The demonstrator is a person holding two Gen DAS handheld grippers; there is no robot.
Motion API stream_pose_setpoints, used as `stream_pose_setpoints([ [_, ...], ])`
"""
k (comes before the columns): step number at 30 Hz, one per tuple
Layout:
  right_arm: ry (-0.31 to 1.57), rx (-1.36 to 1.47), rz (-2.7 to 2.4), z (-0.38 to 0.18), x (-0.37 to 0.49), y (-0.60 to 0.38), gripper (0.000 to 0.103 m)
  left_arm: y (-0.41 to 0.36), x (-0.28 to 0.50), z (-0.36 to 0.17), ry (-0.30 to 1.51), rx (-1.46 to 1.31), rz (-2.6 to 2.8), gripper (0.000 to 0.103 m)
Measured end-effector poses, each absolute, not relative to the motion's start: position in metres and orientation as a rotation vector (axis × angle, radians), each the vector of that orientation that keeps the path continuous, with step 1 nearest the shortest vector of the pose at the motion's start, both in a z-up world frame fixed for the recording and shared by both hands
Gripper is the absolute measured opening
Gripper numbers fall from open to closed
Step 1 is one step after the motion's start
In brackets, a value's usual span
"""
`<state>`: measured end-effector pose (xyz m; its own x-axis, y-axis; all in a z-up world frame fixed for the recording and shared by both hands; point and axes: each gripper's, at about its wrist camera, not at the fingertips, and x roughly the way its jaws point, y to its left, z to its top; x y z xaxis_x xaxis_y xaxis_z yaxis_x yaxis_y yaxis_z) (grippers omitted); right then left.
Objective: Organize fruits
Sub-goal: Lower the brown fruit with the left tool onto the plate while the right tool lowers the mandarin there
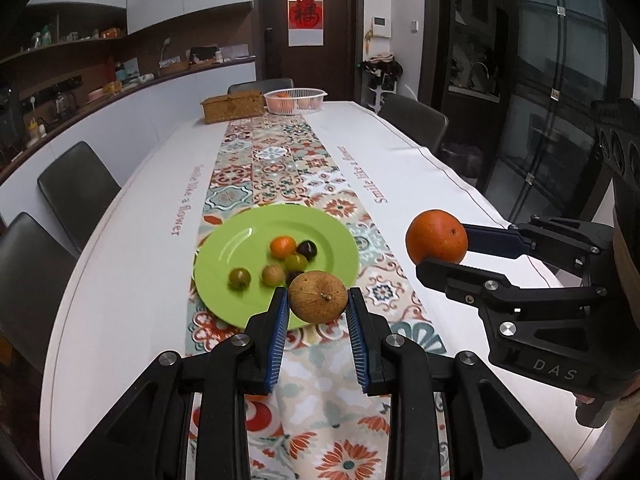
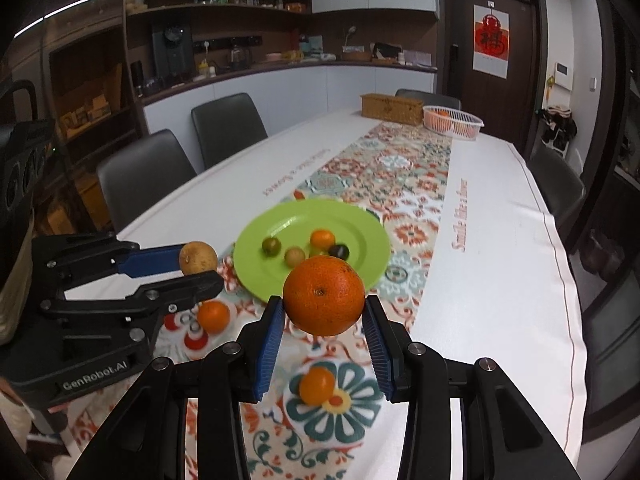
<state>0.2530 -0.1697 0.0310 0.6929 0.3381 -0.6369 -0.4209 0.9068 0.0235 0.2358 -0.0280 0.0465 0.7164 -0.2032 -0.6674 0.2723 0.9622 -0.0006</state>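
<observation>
On the table (image 2: 500, 240), two hand-held grippers grip one orange (image 2: 324, 296) and one brown fruit (image 1: 318, 297).

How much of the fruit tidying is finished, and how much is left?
Done: several small fruits already lie on the green plate. In hand: the left gripper holds a brown fruit and the right gripper holds a big orange, both lifted above the table. Left: two small oranges lie on the runner, off the plate.
</observation>
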Motion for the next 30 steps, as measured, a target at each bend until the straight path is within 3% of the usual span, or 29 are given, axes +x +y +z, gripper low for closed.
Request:
stream_pose_setpoints([
  [14,0.702,-0.111,0.433,0.04,0.303,-0.148,0.041,-0.005,0.285,0.055,0.75,0.081,-0.243,0.029],
  [30,0.834,-0.135,0.419,0.016,0.386,-0.126,0.041,0.01,0.355,0.03,0.822,0.08,-0.236,0.029],
])
